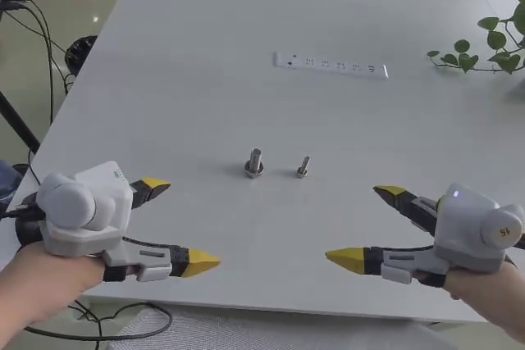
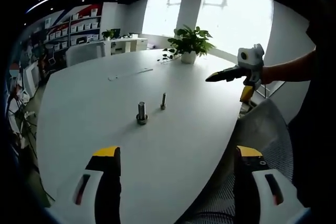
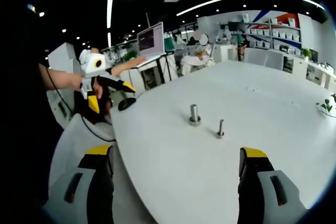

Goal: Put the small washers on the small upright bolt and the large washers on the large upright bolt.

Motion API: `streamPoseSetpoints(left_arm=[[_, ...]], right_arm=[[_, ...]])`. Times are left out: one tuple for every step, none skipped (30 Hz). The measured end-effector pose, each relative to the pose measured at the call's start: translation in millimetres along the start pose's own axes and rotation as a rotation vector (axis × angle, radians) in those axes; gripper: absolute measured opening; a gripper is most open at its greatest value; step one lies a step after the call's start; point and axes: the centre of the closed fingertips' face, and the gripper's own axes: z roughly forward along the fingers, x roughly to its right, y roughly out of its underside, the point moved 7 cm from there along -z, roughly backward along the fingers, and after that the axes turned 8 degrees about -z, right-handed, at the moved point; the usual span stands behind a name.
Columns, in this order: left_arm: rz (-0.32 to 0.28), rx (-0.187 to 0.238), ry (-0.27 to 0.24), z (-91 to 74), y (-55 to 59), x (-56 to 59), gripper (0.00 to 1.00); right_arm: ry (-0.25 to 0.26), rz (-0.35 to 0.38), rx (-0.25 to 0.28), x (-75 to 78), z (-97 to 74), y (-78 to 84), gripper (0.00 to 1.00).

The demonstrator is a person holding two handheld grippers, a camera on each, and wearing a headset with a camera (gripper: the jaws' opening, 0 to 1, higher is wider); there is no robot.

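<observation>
The left hand-held gripper (image 1: 182, 223) is held above the near edge of the tabletop (image 1: 205, 55), on the left side. Its two yellow-tipped jaws stand wide apart and there is nothing between them. The right hand-held gripper (image 1: 361, 225) is at the same near edge on the right side, also with its jaws spread wide and holding nothing. The two point toward each other and a little forward, and they are well apart.

Between them and further from the person, the large bolt (image 1: 254, 163) stands upright on the tabletop. It has a wider ring at its foot, but I cannot tell if this is its head or a washer. The small bolt (image 1: 303, 166) stands upright just beside it, on the right. Further back lies a white power strip (image 1: 330, 65), and a green plant (image 1: 492, 43) is at the far right edge.
</observation>
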Motion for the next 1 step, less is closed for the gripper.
streamPoseSetpoints(left_arm=[[0.0, -0.003, 0.001, 0.2, 0.3, 0.4, 0.9]], right_arm=[[-0.002, 0.001, -0.002, 0.1, 0.6, 0.5, 1.0]])
